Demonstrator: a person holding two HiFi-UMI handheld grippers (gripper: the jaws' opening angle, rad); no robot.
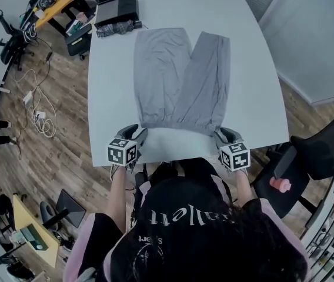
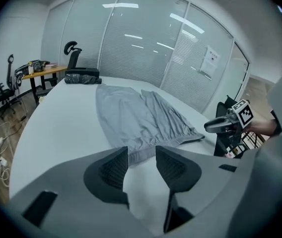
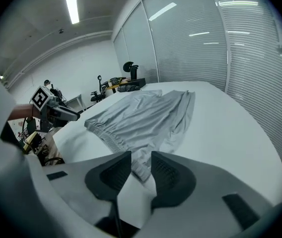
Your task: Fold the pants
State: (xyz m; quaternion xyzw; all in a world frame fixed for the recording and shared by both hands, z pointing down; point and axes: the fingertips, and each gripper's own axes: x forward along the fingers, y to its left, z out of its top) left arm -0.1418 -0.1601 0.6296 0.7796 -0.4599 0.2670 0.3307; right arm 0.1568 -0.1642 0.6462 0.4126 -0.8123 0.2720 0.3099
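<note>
- Two pairs of jaws are down at the near edge of the white tabletop (image 1: 255, 87), one at each end of the waistband (image 1: 179, 124) of the grey pants (image 1: 181, 69).
- Left gripper (image 1: 139, 130): its jaws stand wide apart and grip nothing. The waistband's left corner lies just ahead of the tips, in line with the gap, and bare tabletop shows between the pads.
- The pants lie flat beyond both pairs of jaws. The waistband is nearest the jaws, and the two legs run away from them, spreading slightly toward the far end.
- A black case (image 1: 117, 10) sits well beyond the left jaws, at the tabletop's far left corner, just past the left leg's hem.
- Right gripper (image 1: 221, 135): its jaws are partly open, with a narrower gap than the left pair. The waistband's right corner reaches into that gap, but the pads do not press on it.
- A black chair (image 1: 323, 151) stands off the tabletop, to the right of the right jaws.
</note>
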